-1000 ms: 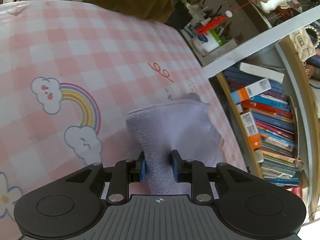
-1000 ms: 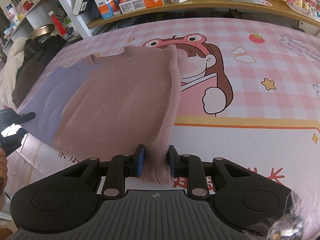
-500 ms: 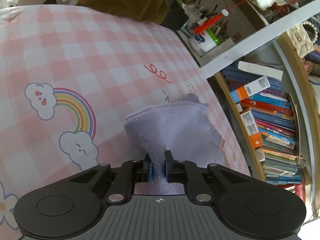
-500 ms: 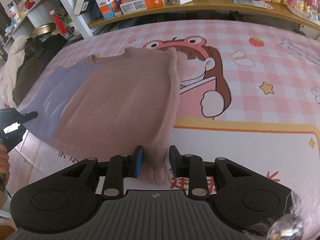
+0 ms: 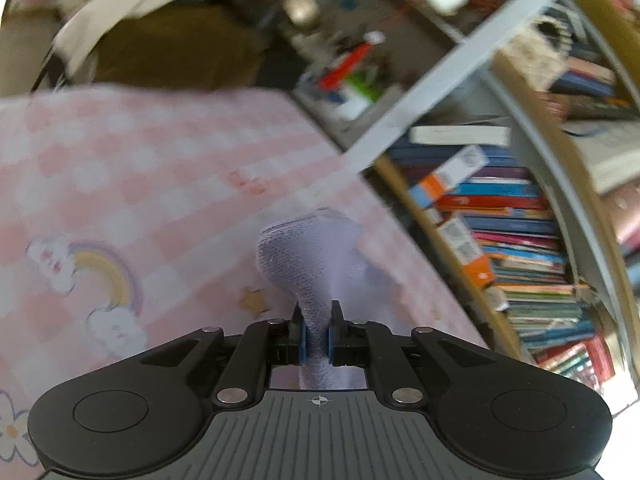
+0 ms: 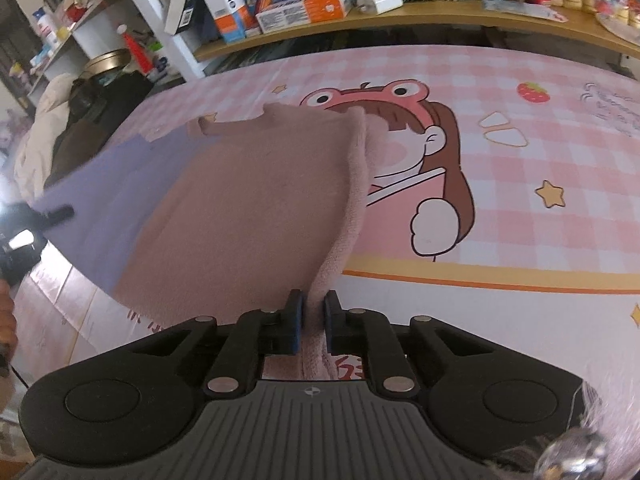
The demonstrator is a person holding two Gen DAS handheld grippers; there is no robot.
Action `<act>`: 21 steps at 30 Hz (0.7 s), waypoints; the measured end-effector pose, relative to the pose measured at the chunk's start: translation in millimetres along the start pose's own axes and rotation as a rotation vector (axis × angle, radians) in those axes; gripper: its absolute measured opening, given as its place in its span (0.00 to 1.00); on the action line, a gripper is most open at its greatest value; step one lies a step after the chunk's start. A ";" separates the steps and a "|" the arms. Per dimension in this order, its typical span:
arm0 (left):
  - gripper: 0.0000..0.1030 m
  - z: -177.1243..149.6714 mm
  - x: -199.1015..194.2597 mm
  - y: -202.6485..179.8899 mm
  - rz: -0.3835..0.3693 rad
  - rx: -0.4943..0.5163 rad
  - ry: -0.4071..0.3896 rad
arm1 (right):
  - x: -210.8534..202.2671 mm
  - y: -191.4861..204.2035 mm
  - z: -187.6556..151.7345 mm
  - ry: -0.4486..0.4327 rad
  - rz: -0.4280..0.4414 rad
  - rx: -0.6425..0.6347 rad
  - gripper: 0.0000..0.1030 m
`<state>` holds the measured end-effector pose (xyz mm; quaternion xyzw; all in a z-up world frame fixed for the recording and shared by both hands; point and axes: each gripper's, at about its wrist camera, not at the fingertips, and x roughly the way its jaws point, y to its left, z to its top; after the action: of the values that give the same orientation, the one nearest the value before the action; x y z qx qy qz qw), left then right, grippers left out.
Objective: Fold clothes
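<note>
L tongs pinch lilac cloth; R tongs pinch pink sweater.

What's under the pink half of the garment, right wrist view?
The pink half lies over the cartoon tablecloth, hiding part of the frog-hat girl print. The lilac half adjoins its left edge. Anything beneath the fabric is covered.

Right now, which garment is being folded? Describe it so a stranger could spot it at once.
On the pink checked cartoon sheet below the bookshelf lies one soft knitted garment. It is dusty pink on the right and lilac on the left, the only clothing spread there, with one near corner clamped in each gripper.
</note>
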<state>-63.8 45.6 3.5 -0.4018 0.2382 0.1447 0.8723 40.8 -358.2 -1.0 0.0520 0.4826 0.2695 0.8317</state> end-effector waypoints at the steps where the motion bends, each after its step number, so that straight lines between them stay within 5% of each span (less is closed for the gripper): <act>1: 0.07 -0.1 -3.4 -9.4 -0.012 0.023 -0.010 | 0.0 -2.1 0.1 0.002 0.010 0.002 0.10; 8: 0.07 -6.7 -16.3 -70.5 -0.052 0.199 -0.047 | -1.4 -18.4 2.4 0.012 0.090 0.004 0.10; 21: 0.07 -31.6 -25.0 -124.5 0.003 0.400 -0.048 | 9.5 -53.8 34.2 0.000 0.203 0.075 0.17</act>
<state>-39.1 -59.3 77.6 -0.2166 0.2420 0.1051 0.9399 94.4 -393.2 -8.9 0.1319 0.4846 0.3341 0.7976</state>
